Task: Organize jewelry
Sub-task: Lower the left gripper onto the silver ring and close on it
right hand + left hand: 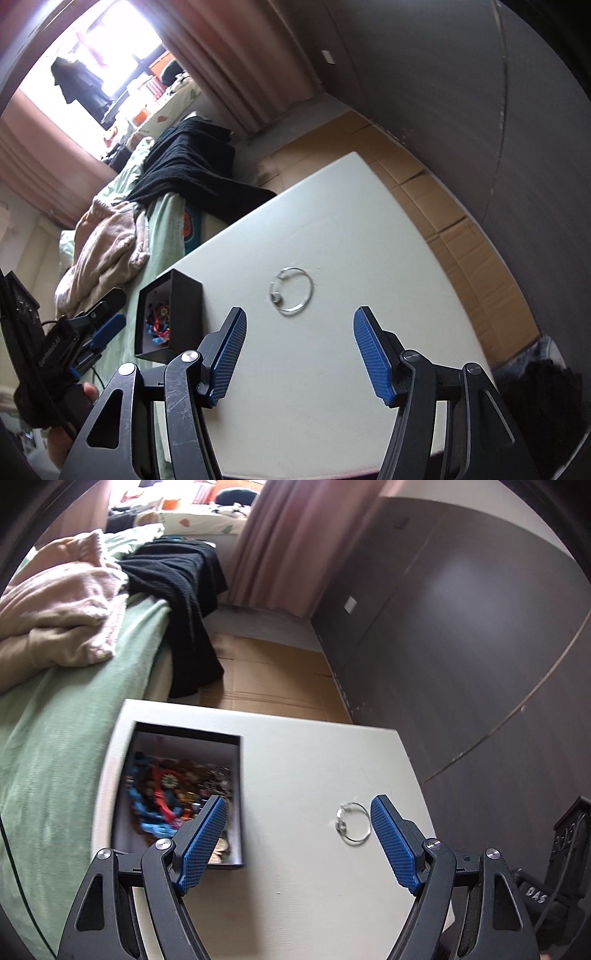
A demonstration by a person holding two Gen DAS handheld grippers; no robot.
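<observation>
A thin silver bangle [353,824] with a small bead lies flat on the white table [303,760]. A black open box [177,797] full of colourful jewelry stands at the table's left edge. My left gripper [298,805] is open and empty above the table, between box and bangle. In the right wrist view the bangle [292,290] lies just ahead of my open, empty right gripper [300,315]. The box [166,314] is to its left, and the left gripper [107,325] shows beside the box.
A bed with a green cover [55,716], a pink blanket [62,605] and a black garment [181,590] adjoins the table's left side. Flattened cardboard [273,675] covers the floor beyond. A dark wardrobe wall [461,627] stands on the right.
</observation>
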